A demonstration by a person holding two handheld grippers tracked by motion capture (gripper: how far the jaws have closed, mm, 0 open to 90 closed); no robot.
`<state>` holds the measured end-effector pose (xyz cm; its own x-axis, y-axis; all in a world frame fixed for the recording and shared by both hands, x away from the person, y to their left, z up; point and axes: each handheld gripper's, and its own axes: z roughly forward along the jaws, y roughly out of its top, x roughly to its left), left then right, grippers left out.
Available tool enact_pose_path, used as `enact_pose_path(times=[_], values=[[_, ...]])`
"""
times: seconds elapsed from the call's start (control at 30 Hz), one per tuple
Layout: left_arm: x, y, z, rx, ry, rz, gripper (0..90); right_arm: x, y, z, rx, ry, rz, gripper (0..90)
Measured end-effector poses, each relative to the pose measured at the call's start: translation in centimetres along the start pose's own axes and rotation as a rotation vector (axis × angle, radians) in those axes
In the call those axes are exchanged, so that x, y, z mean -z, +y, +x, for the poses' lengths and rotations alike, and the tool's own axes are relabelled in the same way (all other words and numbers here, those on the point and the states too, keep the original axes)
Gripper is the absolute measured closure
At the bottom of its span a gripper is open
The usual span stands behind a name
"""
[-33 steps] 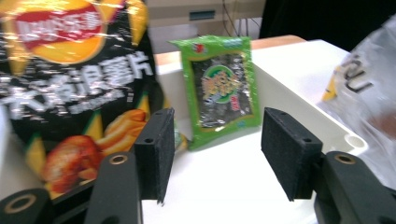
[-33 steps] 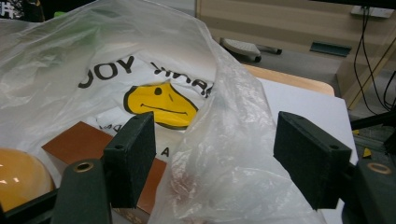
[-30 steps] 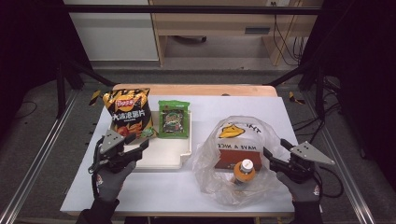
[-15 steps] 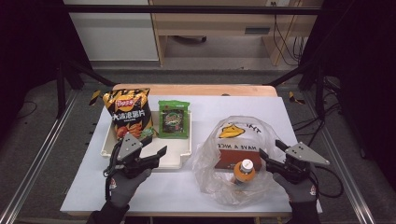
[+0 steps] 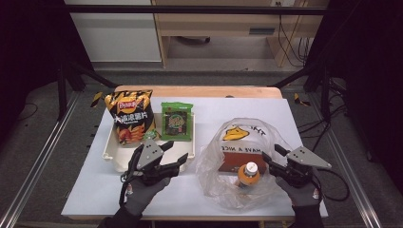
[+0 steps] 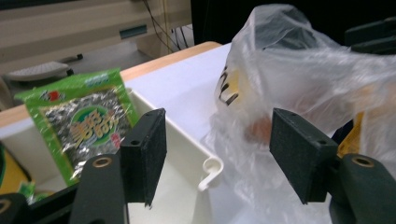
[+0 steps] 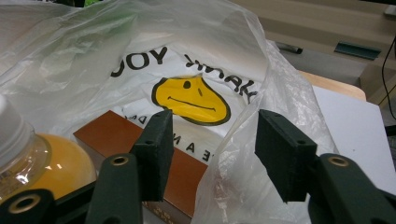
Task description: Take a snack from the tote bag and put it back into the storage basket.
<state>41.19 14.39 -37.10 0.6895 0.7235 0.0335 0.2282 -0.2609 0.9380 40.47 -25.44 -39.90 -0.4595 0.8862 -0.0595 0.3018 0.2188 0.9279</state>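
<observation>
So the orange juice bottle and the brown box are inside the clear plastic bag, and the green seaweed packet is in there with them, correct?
Not quite. The orange juice bottle and the brown box are inside the clear plastic bag, but the green seaweed packet is in the white tray beside the chips bag, as the high view shows.

Lab recording booth, not home; white-topped table (image 5: 285, 114) inside black metal frame (image 5: 199, 8) with dark curtains at sides; grey carpet floor; cables (image 5: 285, 38) hanging by wooden desk (image 5: 218, 28) behind; white cabinet (image 5: 114, 33) at back; yellow-black hazard tape (image 5: 97, 99) on frame legs.
</observation>
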Motion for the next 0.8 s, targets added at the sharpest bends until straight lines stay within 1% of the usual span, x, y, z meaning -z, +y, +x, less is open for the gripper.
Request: enact_pose_path(times=[0.13, 0.17, 0.23, 0.33, 0.37, 0.4, 0.43, 0.5, 0.53, 0.6, 0.67, 0.7, 0.77, 0.8], values=[[-0.4, 1.2, -0.9, -0.016, -0.019, -0.021, 39.9, 0.1, 0.0, -0.2, -0.004, -0.003, -0.002, 51.6], [-0.8, 1.7, -1.2, -0.016, -0.029, -0.03, 41.2, 0.1, -0.1, -0.2, -0.006, -0.003, 0.0, 53.0], [-1.2, 2.3, -1.7, -0.015, -0.045, -0.04, 43.9, 0.1, -0.2, -0.3, -0.007, 0.002, 0.009, 57.0], [-1.8, 3.1, -2.5, -0.023, -0.071, -0.044, 48.3, 0.0, -0.2, -0.2, -0.006, 0.01, 0.016, 62.1], [-2.1, 3.5, -2.8, -0.028, -0.081, -0.045, 50.9, -0.1, -0.2, -0.1, -0.007, 0.015, 0.022, 66.0], [-2.4, 3.9, -3.2, -0.036, -0.088, -0.049, 50.9, -0.1, -0.2, -0.1, -0.007, 0.015, 0.022, 66.0], [-2.7, 4.4, -3.5, -0.04, -0.095, -0.05, 52.4, -0.1, -0.2, -0.1, -0.006, 0.019, 0.024, 68.0], [-3.5, 5.4, -4.3, -0.048, -0.126, -0.05, 55.8, -0.2, -0.2, -0.1, -0.007, 0.026, 0.031, 71.2], [-3.8, 5.9, -4.7, -0.059, -0.135, -0.052, 57.3, -0.2, -0.2, 0.0, -0.006, 0.029, 0.036, 73.2], [-4.5, 6.4, -5.5, -0.082, -0.144, -0.038, 60.1, -0.3, -0.2, 0.0, -0.001, 0.033, 0.037, 76.0], [-5.6, 6.6, -6.1, -0.087, -0.167, -0.013, 63.4, -0.3, -0.2, 0.1, 0.003, 0.043, 0.041, 79.6], [-6.1, 6.5, -6.3, -0.091, -0.173, 0.007, 63.4, -0.3, -0.2, 0.1, 0.003, 0.043, 0.041, 79.6], [-7.1, 6.0, -6.4, -0.105, -0.163, 0.052, 66.5, -0.5, -0.3, 0.2, 0.009, 0.056, 0.047, 81.8], [-7.9, 5.2, -6.1, -0.093, -0.166, 0.091, 67.7, -0.6, -0.3, 0.2, 0.01, 0.057, 0.05, 82.0]])
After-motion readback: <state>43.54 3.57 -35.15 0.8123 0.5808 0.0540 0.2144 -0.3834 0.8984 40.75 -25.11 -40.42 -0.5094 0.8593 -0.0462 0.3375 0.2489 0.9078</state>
